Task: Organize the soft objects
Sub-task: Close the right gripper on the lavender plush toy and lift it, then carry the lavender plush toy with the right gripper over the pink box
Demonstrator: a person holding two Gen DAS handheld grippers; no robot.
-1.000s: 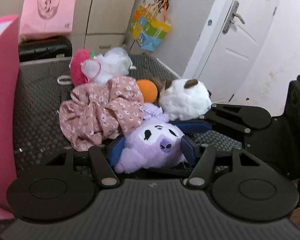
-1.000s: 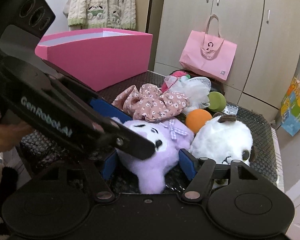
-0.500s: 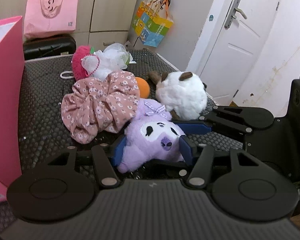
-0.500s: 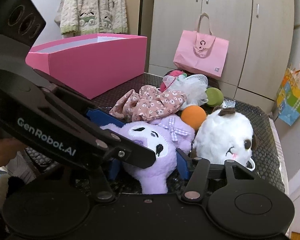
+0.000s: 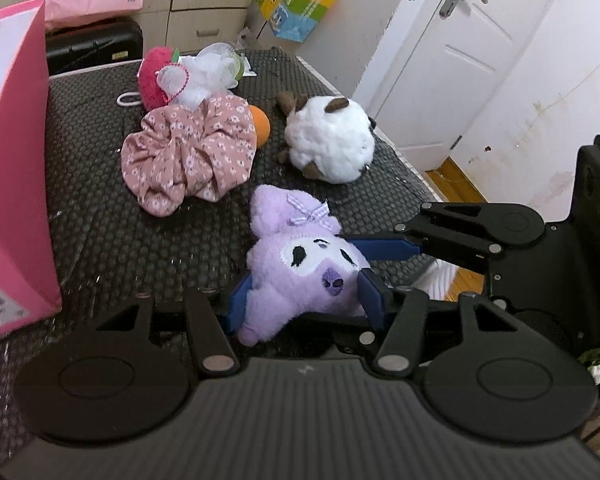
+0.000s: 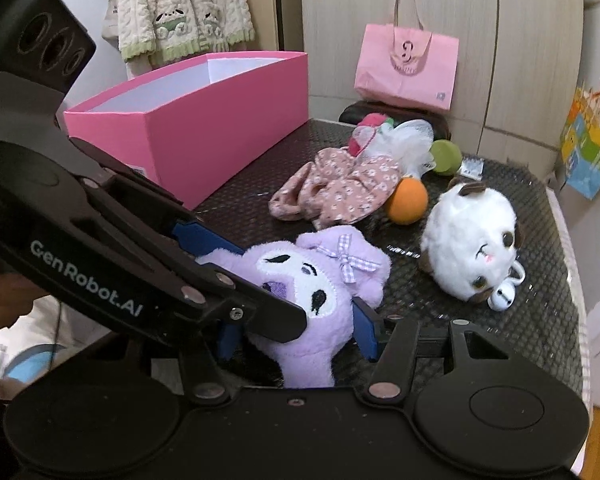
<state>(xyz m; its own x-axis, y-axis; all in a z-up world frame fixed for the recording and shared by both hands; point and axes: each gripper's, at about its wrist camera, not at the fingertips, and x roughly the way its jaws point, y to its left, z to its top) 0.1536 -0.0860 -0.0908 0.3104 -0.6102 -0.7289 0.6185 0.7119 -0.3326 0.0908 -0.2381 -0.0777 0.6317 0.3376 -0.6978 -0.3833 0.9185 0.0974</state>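
A purple plush (image 5: pixel 300 268) (image 6: pixel 320 284) is held above the black mat (image 5: pixel 112 240). My left gripper (image 5: pixel 304 300) is shut on its lower body, blue pads on both sides. My right gripper (image 6: pixel 296 332) is also shut on it from the other side; its blue finger (image 5: pixel 384 246) shows in the left wrist view. On the mat lie a white plush (image 5: pixel 330 144) (image 6: pixel 470 232), a floral scrunchie (image 5: pixel 188 156) (image 6: pixel 340 188), an orange ball (image 6: pixel 408 200) (image 5: pixel 260 128) and a red-and-white plush (image 5: pixel 180 76). The open pink box (image 6: pixel 188 120) (image 5: pixel 12 168) stands at the left.
A green ball (image 6: pixel 446 156) lies behind the scrunchie. A pink paper bag (image 6: pixel 408 68) sits on a black case by the cupboards. A colourful bag (image 5: pixel 296 4) hangs on the wall. A white door (image 5: pixel 460 48) is at the right. The mat's right edge (image 6: pixel 568 240) drops to the floor.
Both grippers have lifted the purple plush up and back from the pile. The other toys now lie farther away and lower in both views.
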